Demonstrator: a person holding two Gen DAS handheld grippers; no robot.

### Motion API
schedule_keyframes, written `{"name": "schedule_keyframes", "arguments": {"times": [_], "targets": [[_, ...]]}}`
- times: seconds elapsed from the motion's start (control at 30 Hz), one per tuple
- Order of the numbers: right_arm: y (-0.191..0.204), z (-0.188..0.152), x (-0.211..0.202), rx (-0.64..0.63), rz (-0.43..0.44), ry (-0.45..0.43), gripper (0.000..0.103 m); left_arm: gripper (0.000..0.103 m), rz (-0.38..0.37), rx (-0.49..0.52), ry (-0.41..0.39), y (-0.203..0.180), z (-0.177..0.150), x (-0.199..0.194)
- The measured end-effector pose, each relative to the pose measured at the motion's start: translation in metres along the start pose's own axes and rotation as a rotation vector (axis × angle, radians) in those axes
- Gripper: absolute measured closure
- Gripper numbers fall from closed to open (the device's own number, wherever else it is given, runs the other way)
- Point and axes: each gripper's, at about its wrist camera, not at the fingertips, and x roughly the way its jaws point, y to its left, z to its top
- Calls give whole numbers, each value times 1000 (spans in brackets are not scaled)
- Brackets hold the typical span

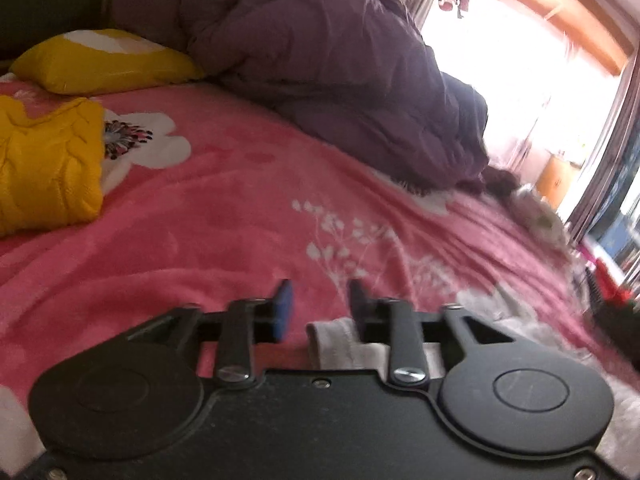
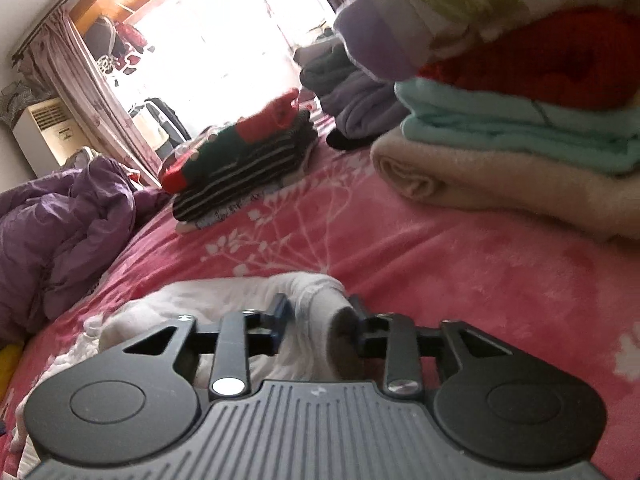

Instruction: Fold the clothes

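Observation:
A white garment lies crumpled on the pink floral bedspread right under my right gripper. The right gripper is open, and a fold of the white cloth bulges up between its jaws without being pinched. My left gripper is open just above the bedspread. A strip of the white garment lies under its right finger, not held.
A folded yellow sweater and a yellow pillow lie at the left, a purple duvet behind. A stack of folded towels and clothes stands at the right, a striped folded pile and grey-purple clothes farther back.

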Motion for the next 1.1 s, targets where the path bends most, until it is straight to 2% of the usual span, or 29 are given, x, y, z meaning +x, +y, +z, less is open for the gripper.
{"name": "schedule_keyframes", "arguments": {"times": [0.03, 0.13, 0.23, 0.37, 0.43, 0.53, 0.67, 0.77, 0.83, 0.9, 0.97, 1.1], "targets": [[0, 0, -4, -1, -5, -10, 64, 52, -7, -22, 1, 2, 0, -3], [4, 0, -19, -20, -32, -50, 58, 52, -26, -88, 5, 8, 1, -13], [10, -5, -40, -49, -52, -92, 57, 52, -43, -212, 79, 19, -10, -14], [25, -15, -62, -87, 21, -108, 56, 52, -182, -383, 185, 23, -30, -21], [39, -22, -66, -126, 80, -81, 56, 52, -237, -428, 228, 18, -40, -19], [63, -35, -62, -193, 140, -27, 56, 52, -219, -423, 245, 7, -47, -7], [81, -51, -58, -227, 186, 28, 56, 52, -194, -448, 195, 3, -42, 8], [89, -62, -60, -261, 208, 64, 51, 55, -160, -412, 167, -1, -36, 19], [91, -70, -60, -290, 203, 89, 50, 92, -130, -362, 146, -6, -32, 24], [90, -76, -56, -295, 181, 112, 50, 95, -99, -267, 102, -14, -23, 23], [84, -78, -49, -267, 172, 132, 51, 96, -105, -195, 41, -21, -13, 19], [68, -82, -40, -169, 169, 179, 59, 96, -104, -15, -66, -35, 7, 12]]}}
